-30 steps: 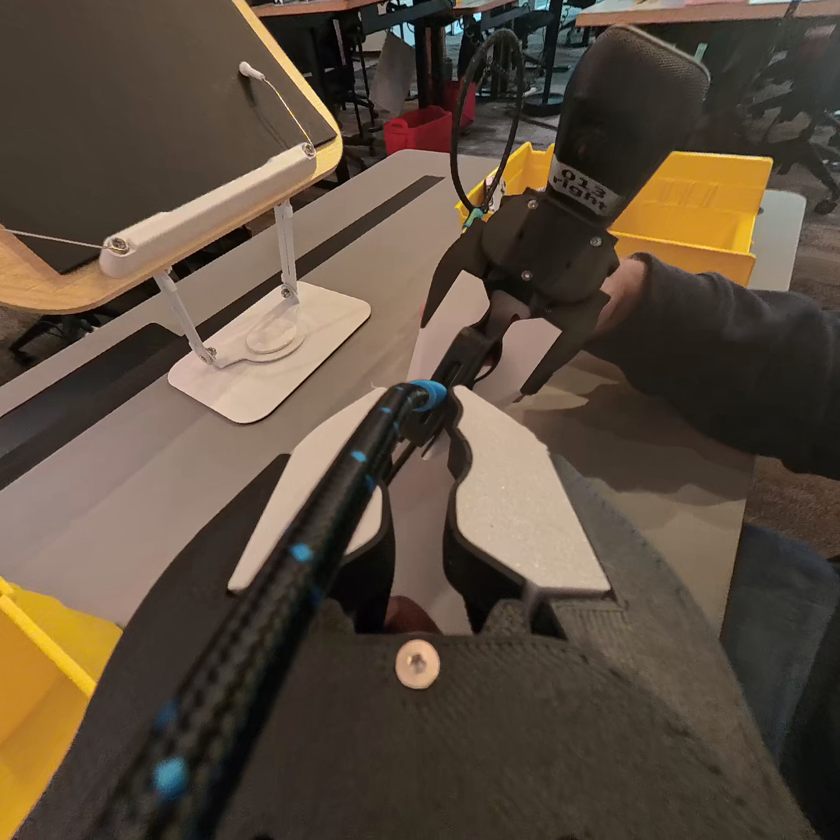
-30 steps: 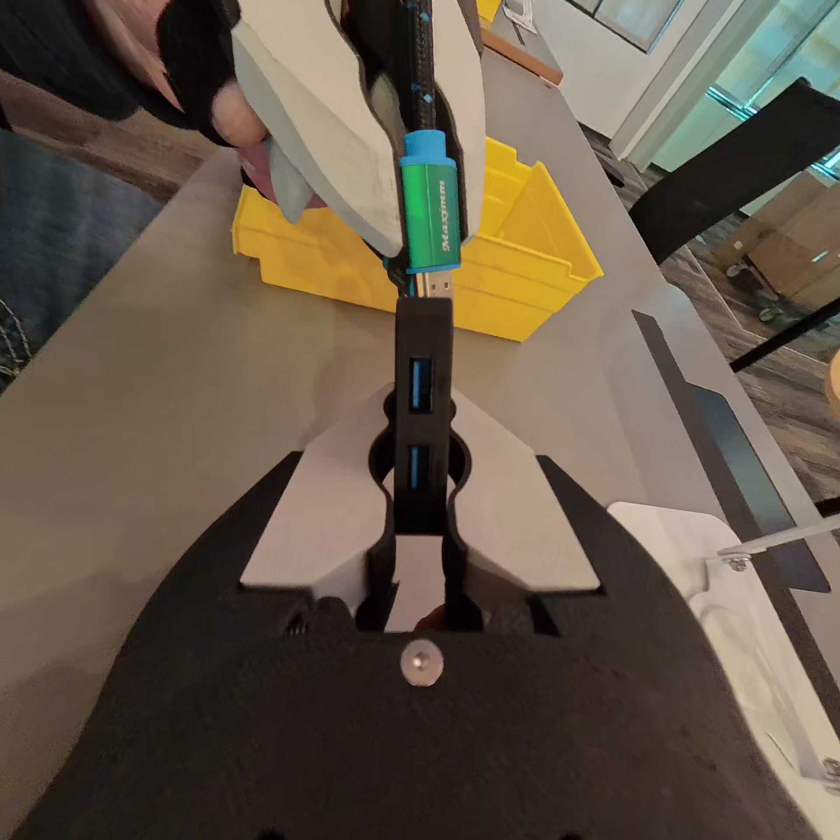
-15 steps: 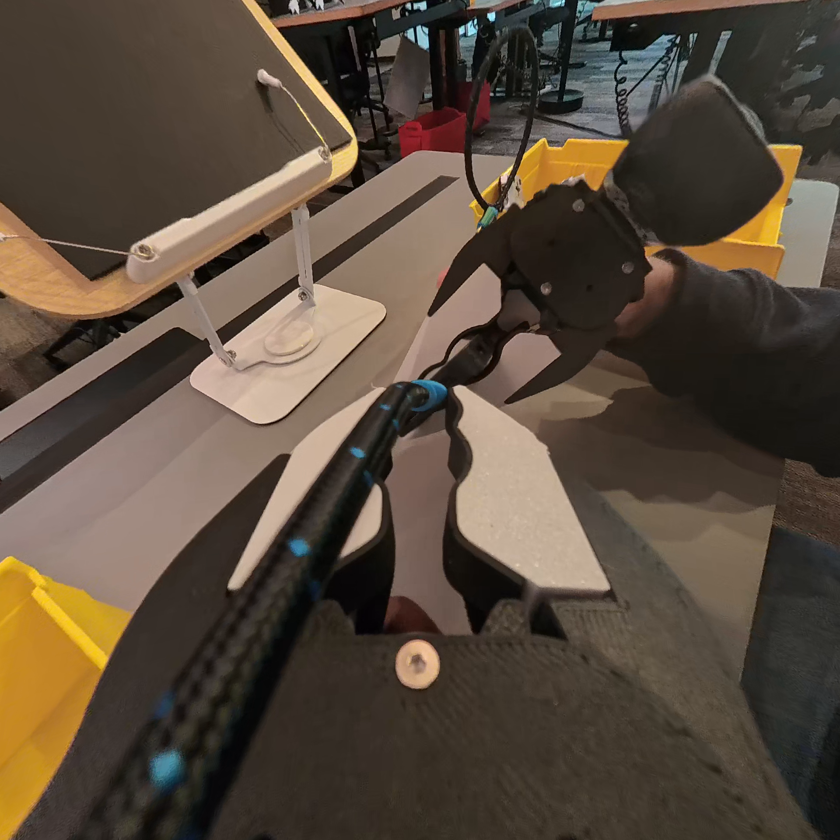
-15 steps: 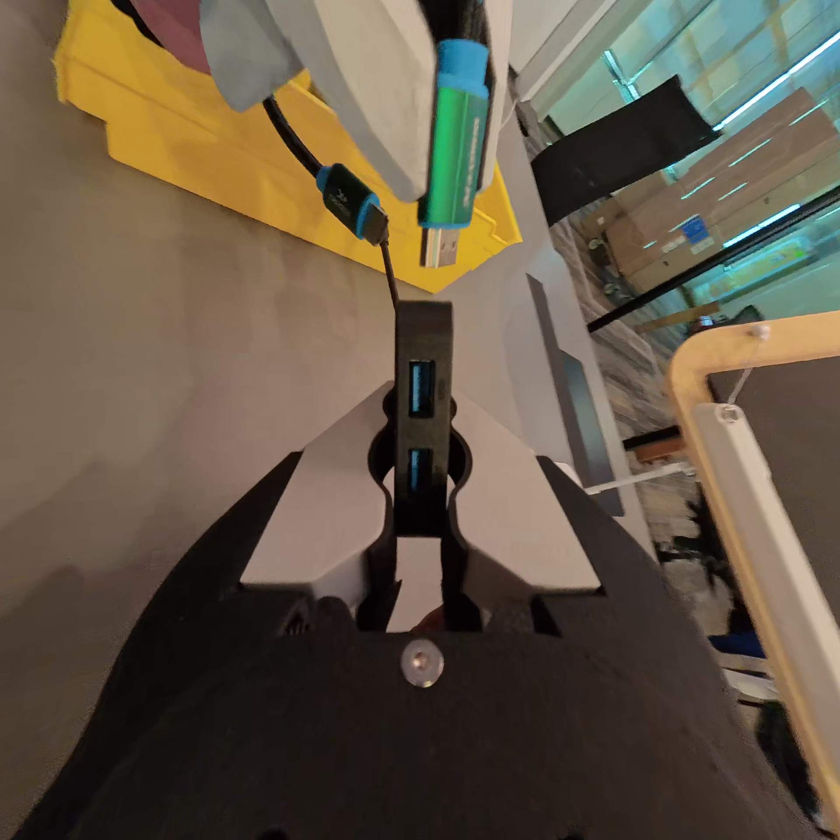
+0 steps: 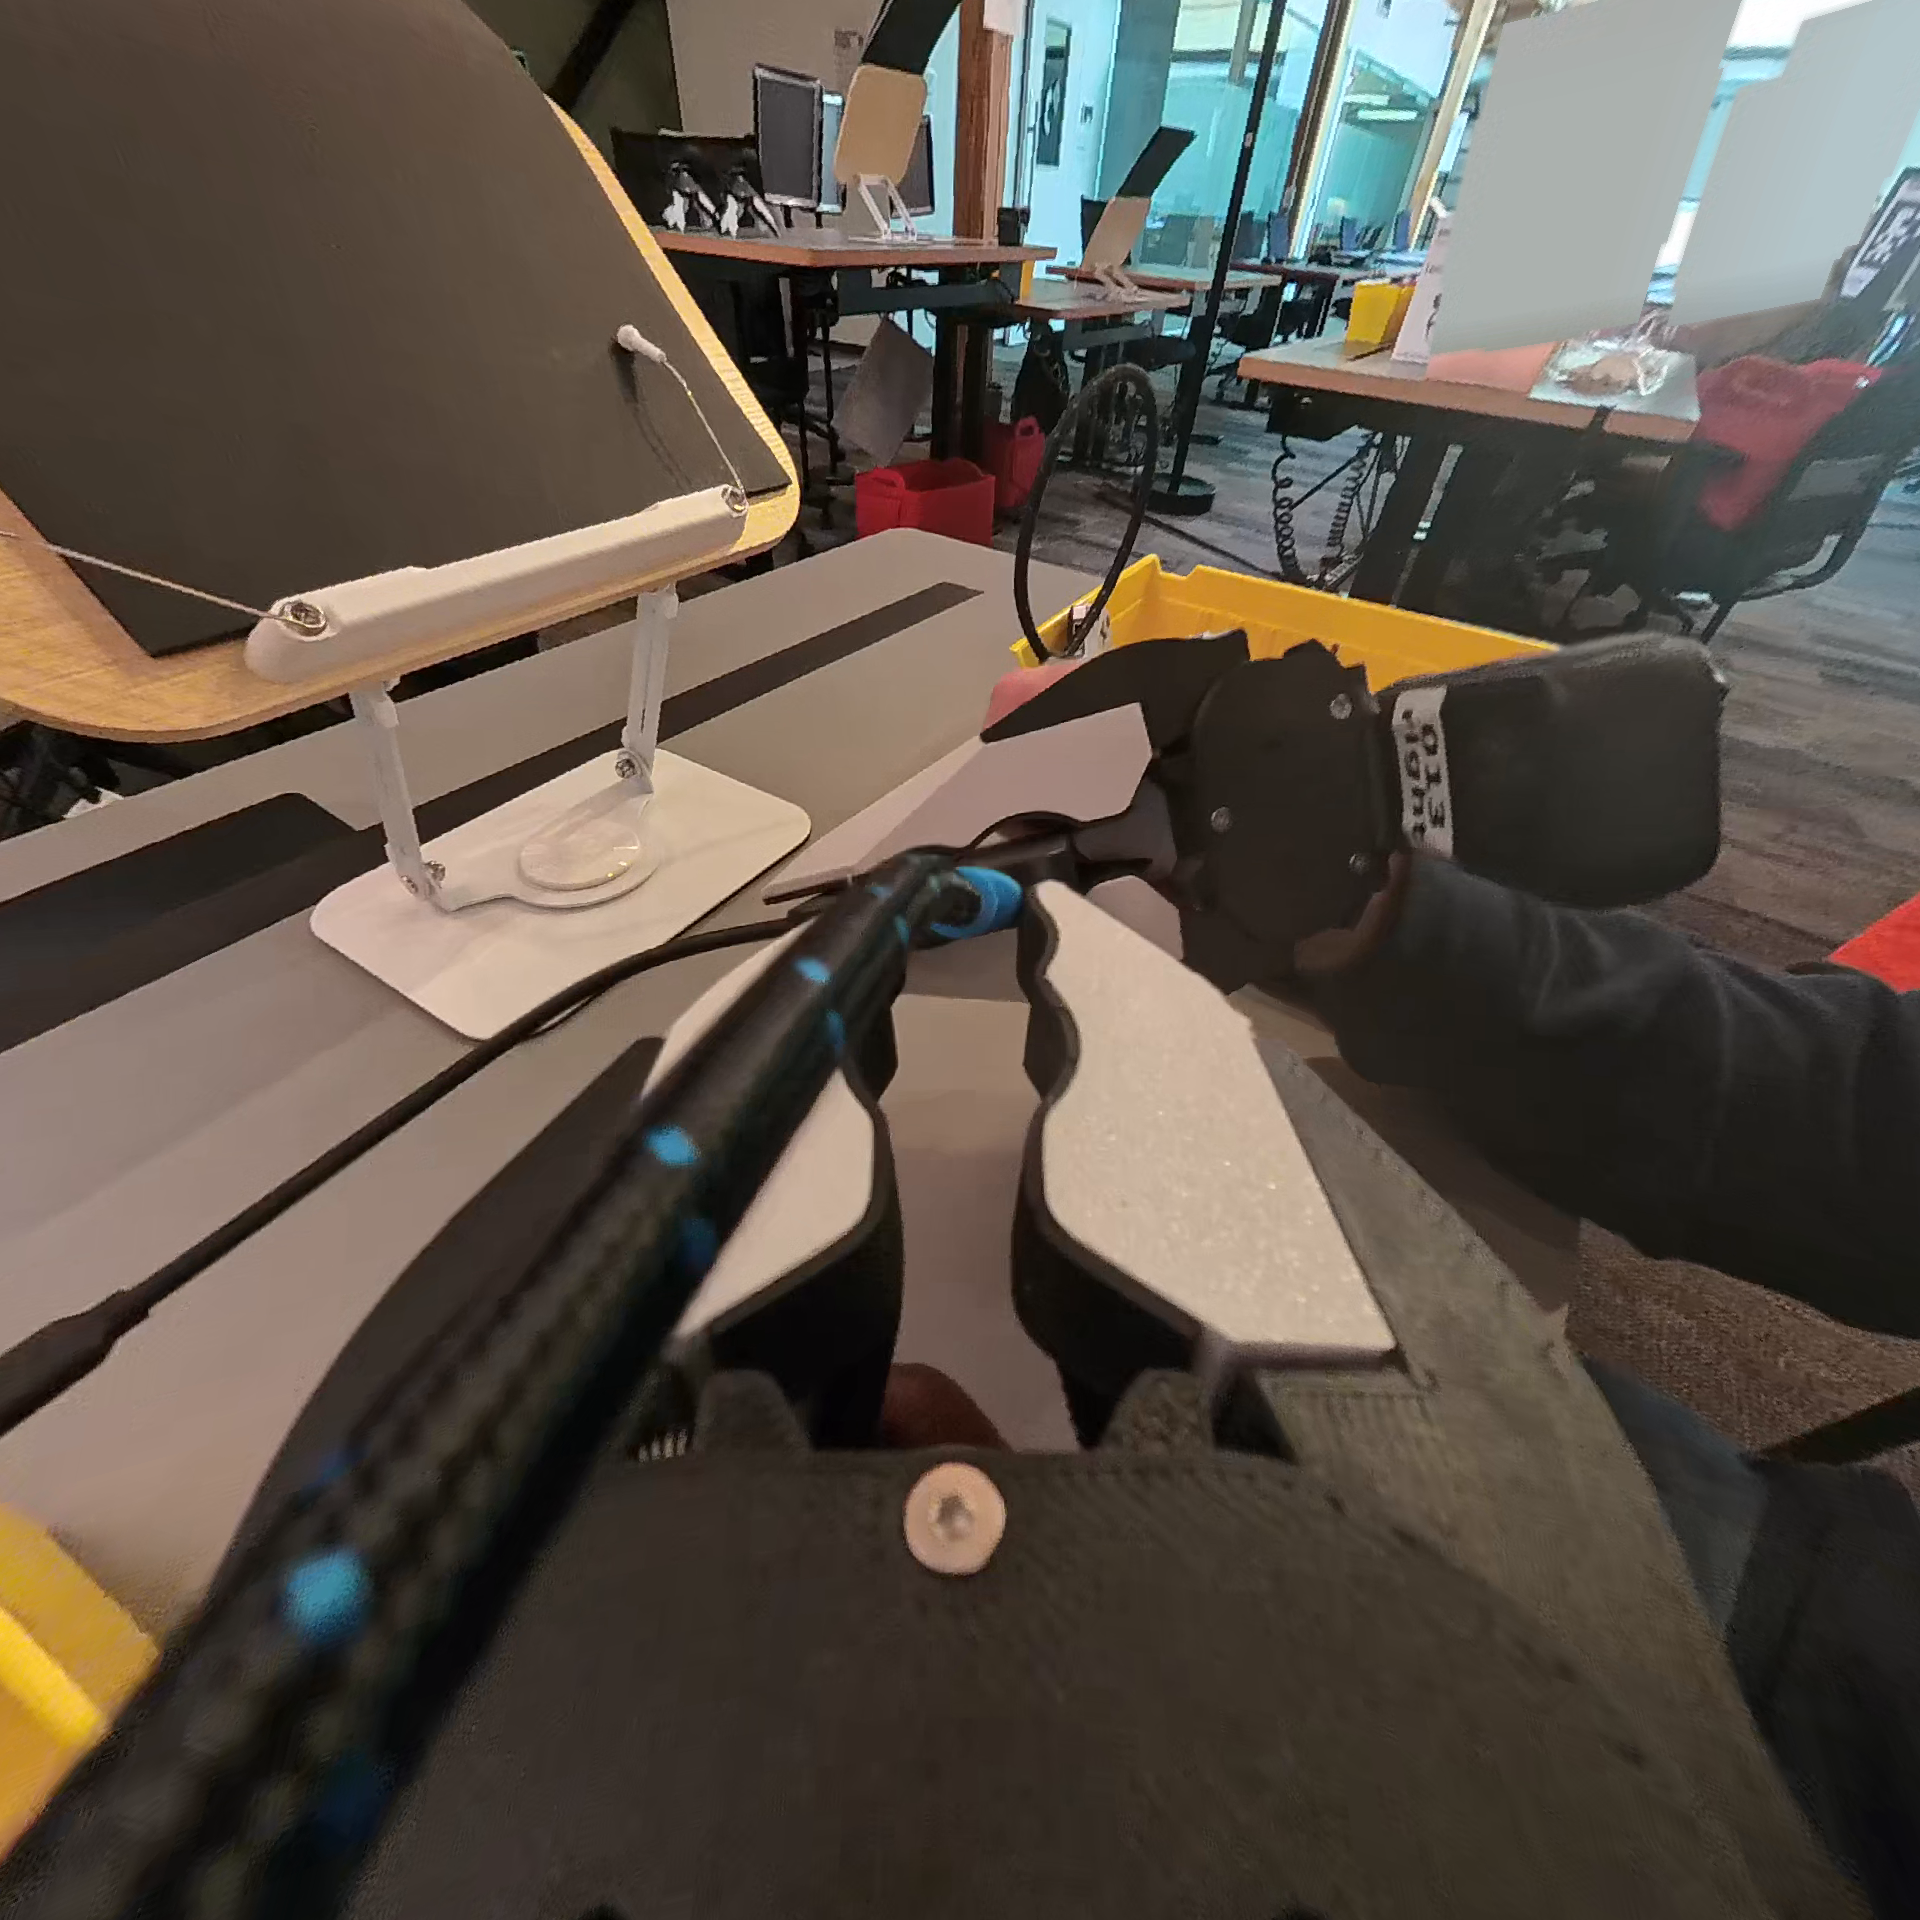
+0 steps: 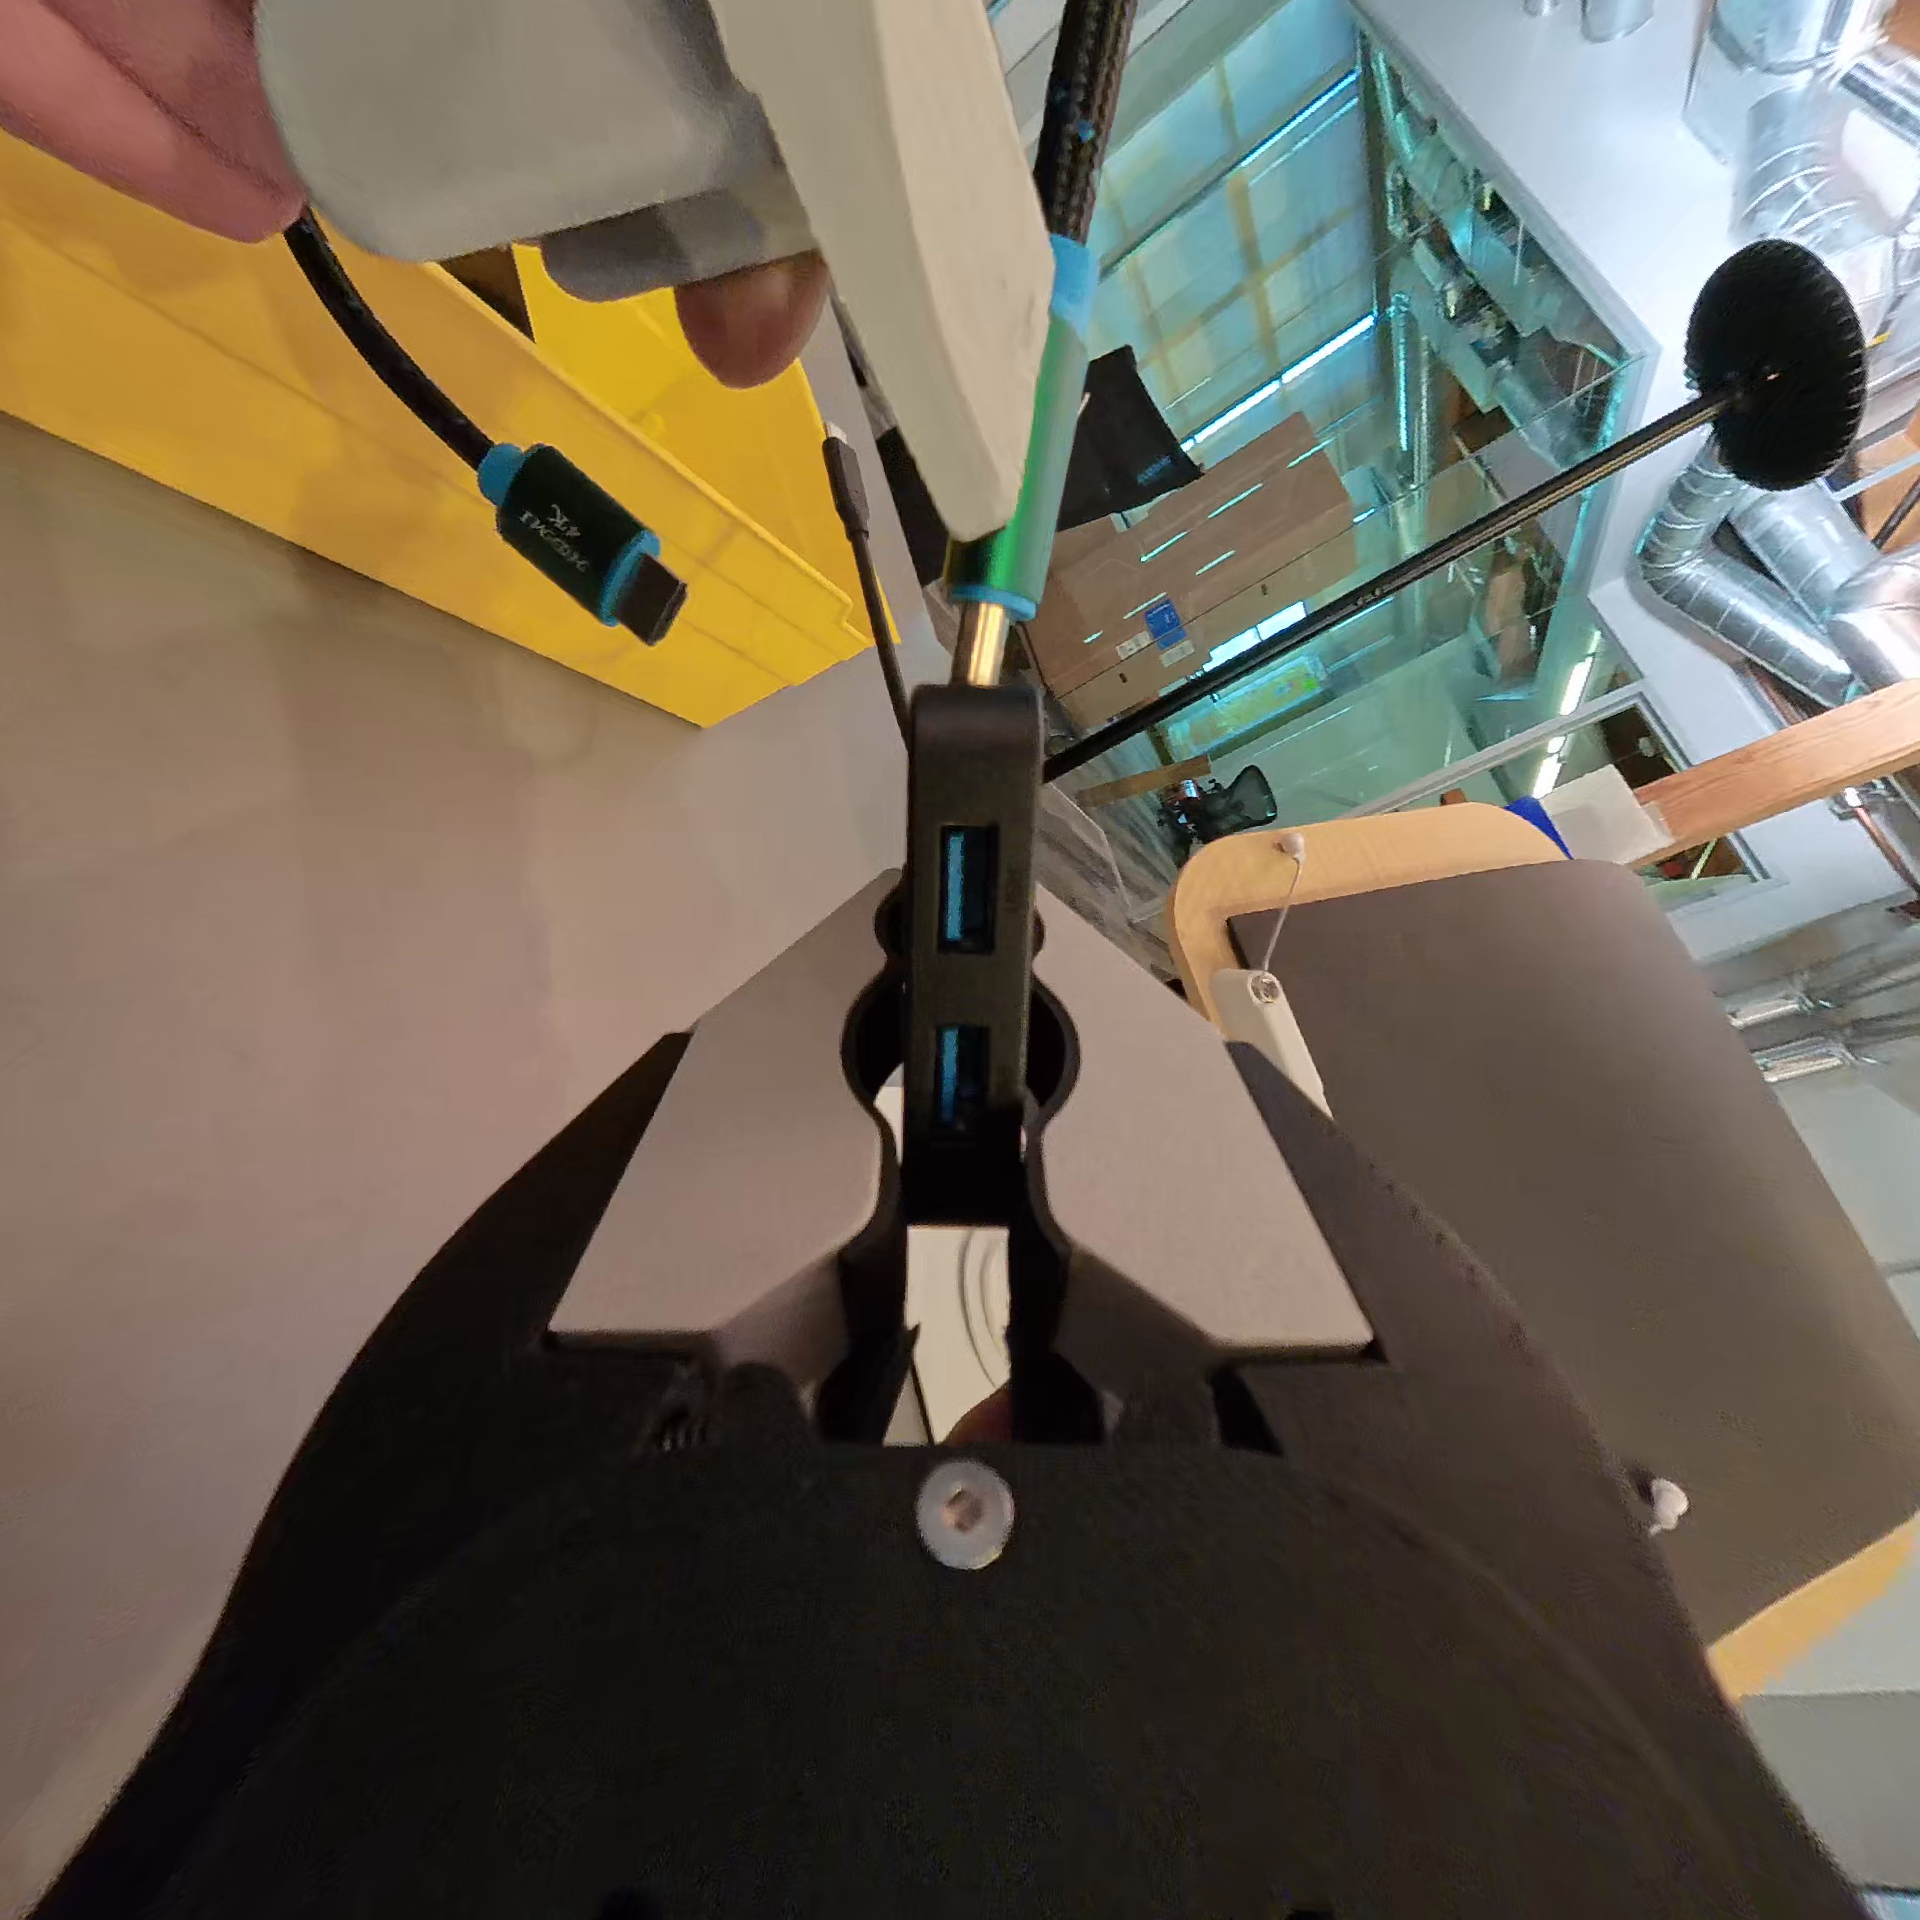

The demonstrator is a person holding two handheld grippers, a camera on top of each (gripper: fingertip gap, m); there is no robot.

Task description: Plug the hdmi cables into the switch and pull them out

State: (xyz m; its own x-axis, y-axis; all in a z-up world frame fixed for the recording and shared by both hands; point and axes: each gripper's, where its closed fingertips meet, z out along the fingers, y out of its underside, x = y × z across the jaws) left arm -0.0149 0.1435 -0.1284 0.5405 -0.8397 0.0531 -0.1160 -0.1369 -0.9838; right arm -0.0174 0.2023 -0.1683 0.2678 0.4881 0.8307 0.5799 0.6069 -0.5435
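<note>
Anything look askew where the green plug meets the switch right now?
Yes. The green plug, clamped in the left hand-held gripper, leans off the axis of the switch held by the right hand-held gripper; its metal tip sits at the end face, mostly exposed.

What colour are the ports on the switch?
Blue, on the black switch; the right wrist view shows them best.

Yellow bin (image 6: pixel 582 488) — stand (image 5: pixel 582 883) — flanking
</note>
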